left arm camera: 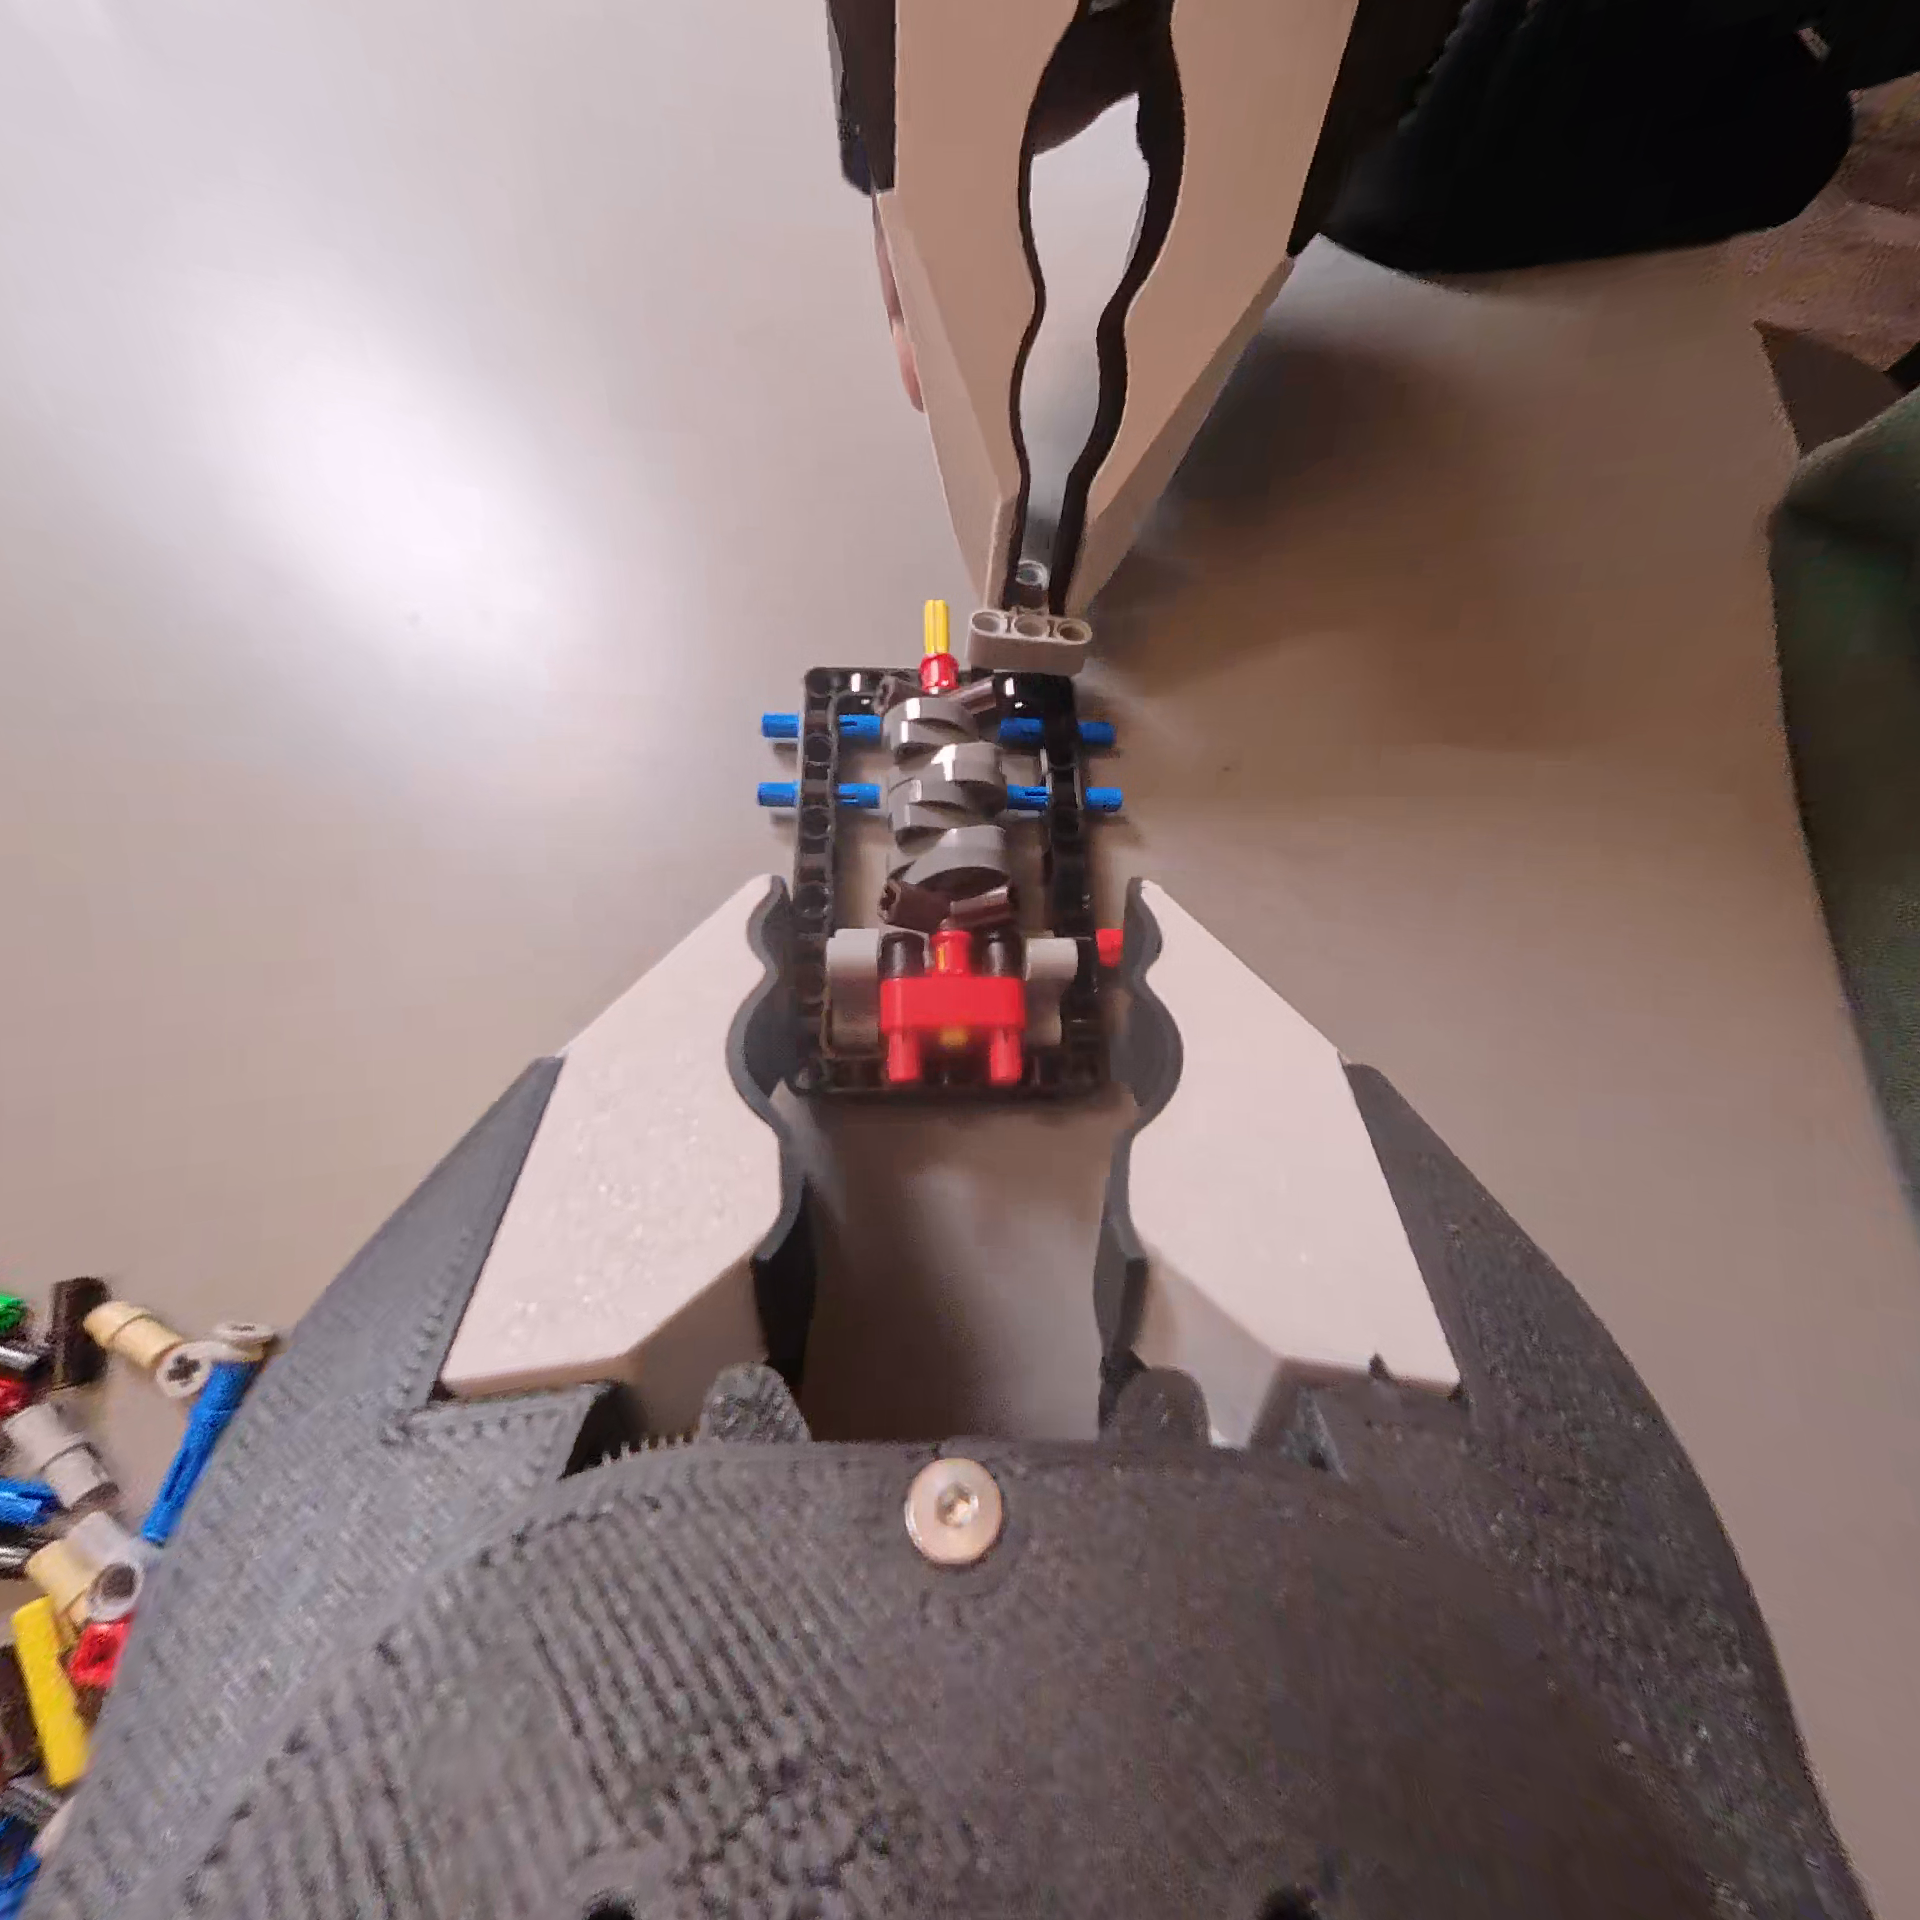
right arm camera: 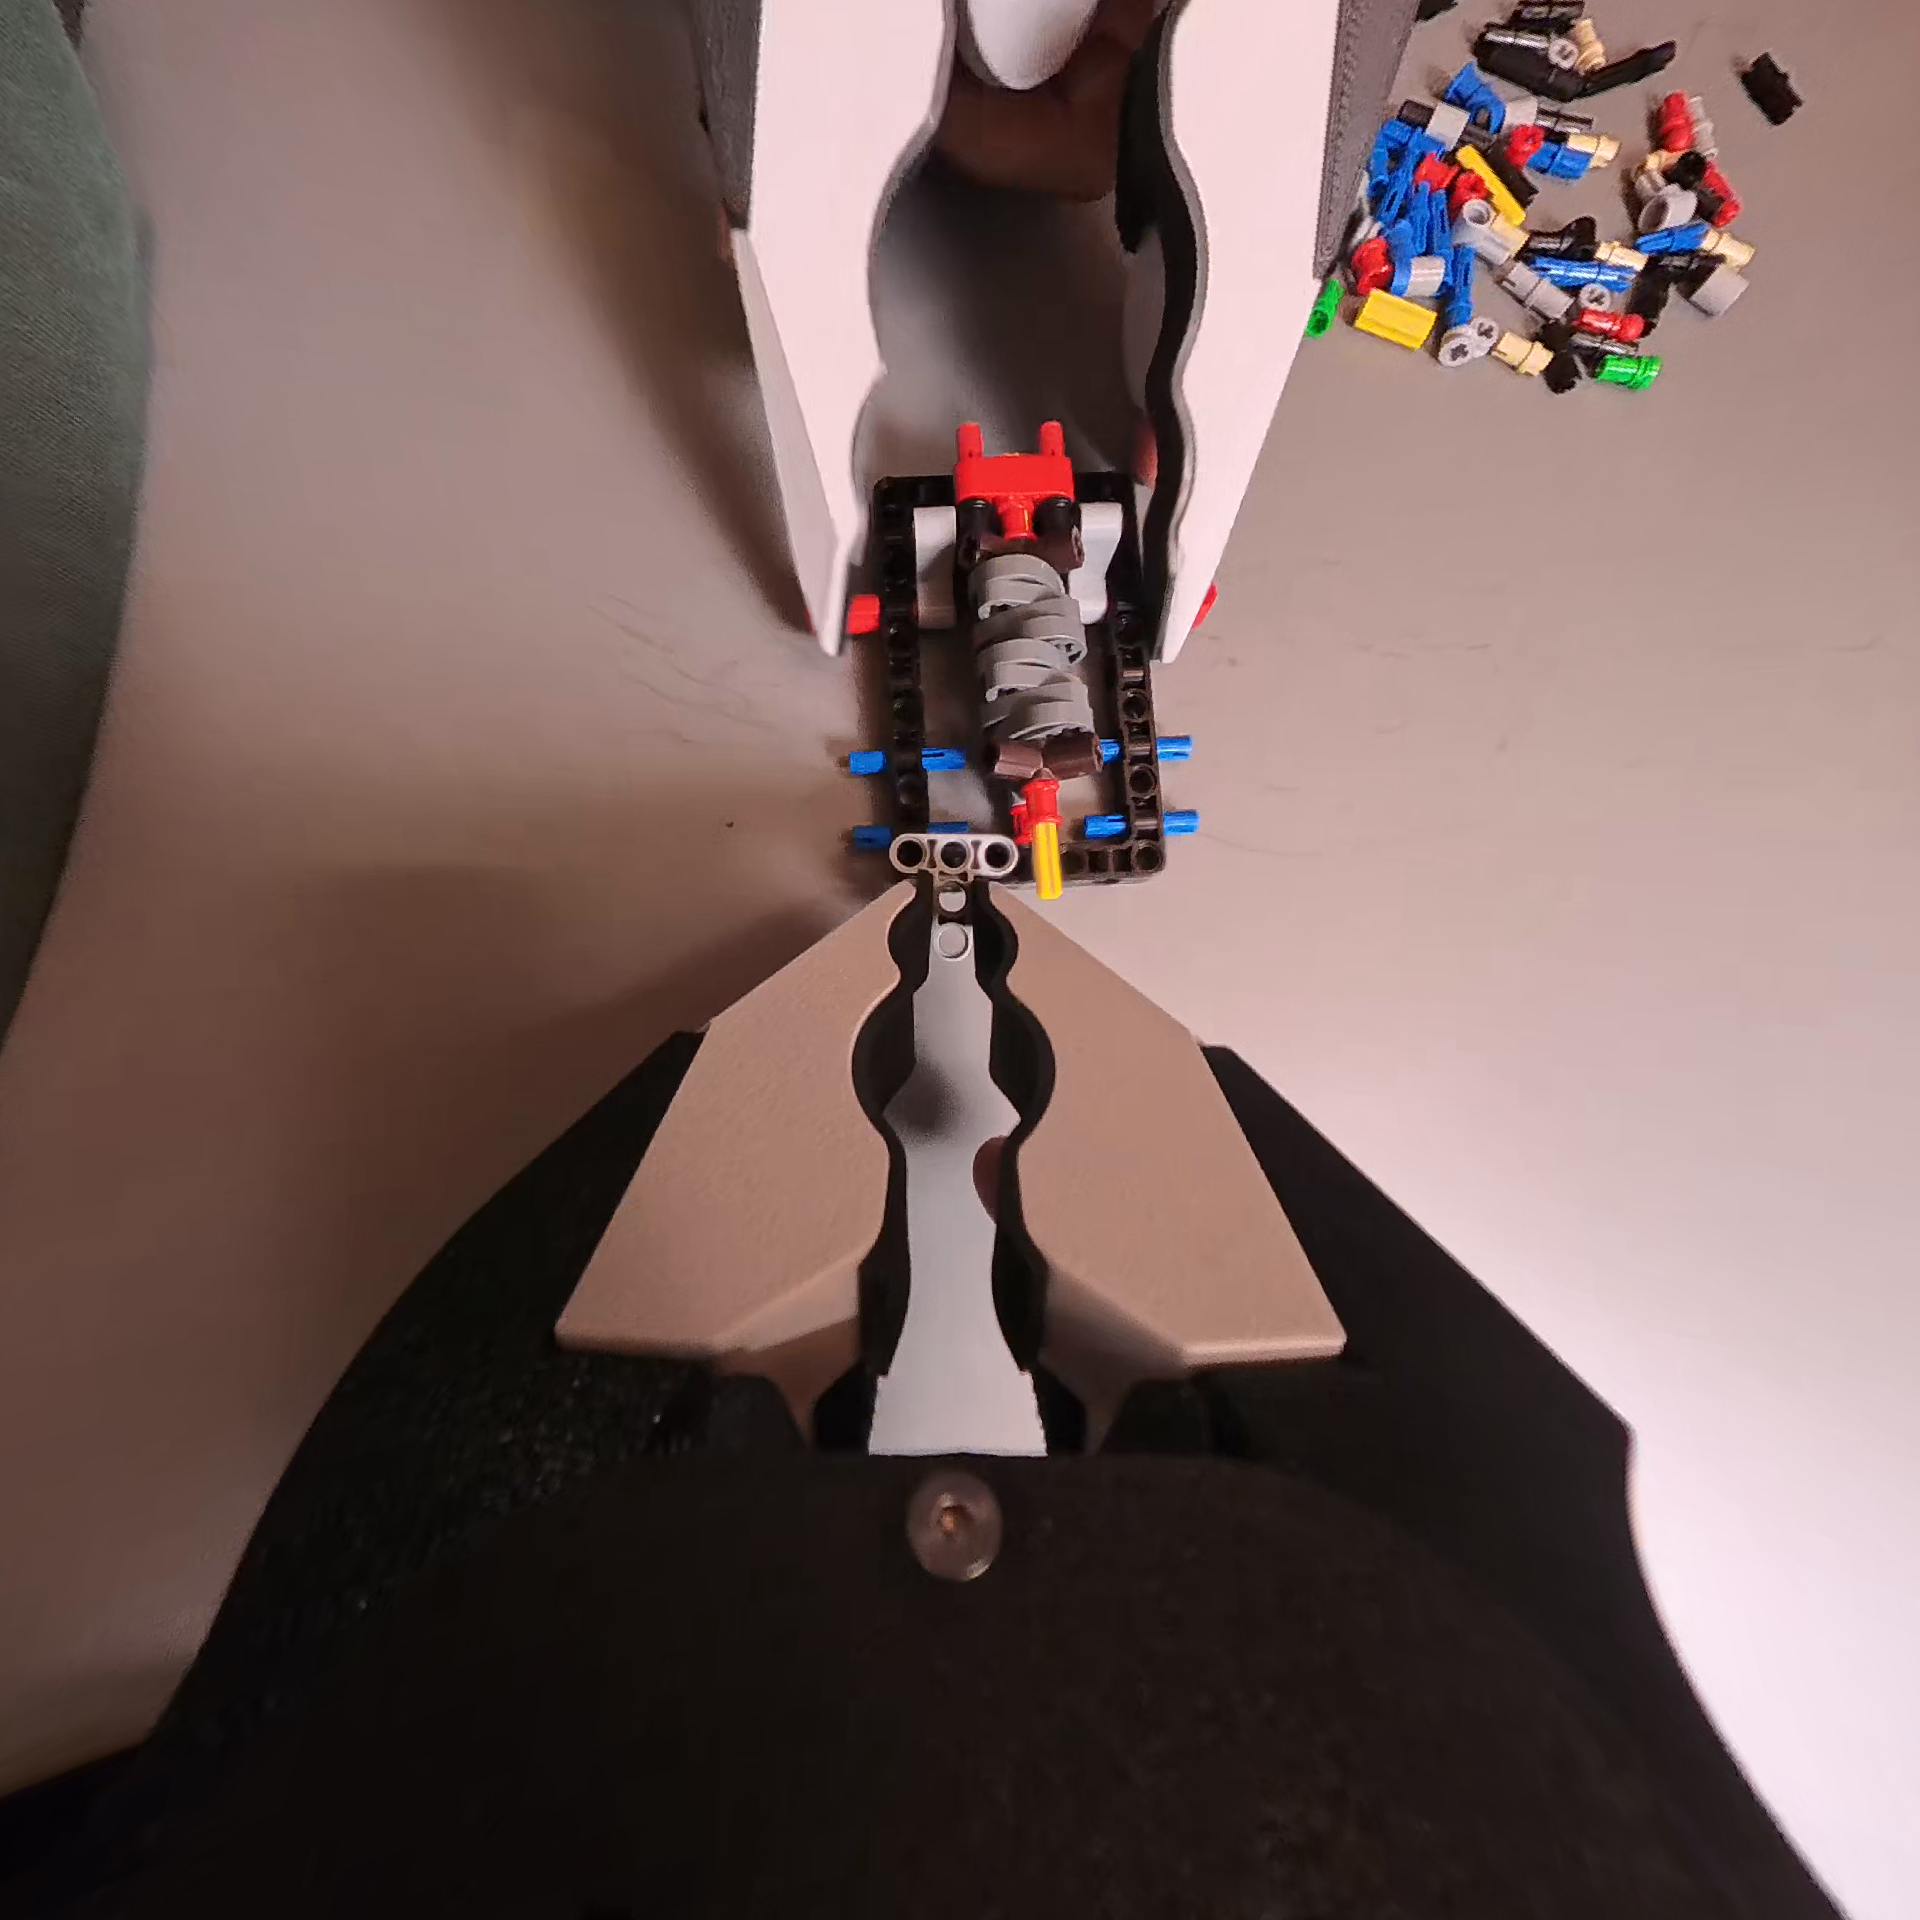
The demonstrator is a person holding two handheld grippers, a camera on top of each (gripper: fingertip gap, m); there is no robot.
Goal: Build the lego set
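My right gripper [right arm camera: 953,902] pinches the stem of a small grey T-shaped beam [right arm camera: 953,855], its three-hole bar held at the end of the black frame [right arm camera: 906,665]. My left gripper [left arm camera: 951,971] clamps that frame by its long sides at the red connector [left arm camera: 952,1006] end, on the worktop [left arm camera: 364,520]. The frame is rigid, smooth, light plastic, best gripped on its flat rails; the grey stacked cams [left arm camera: 940,790] and protruding blue pins [left arm camera: 781,724] would likely shift under pressure. Loose parts [right arm camera: 1527,208] lie well apart.
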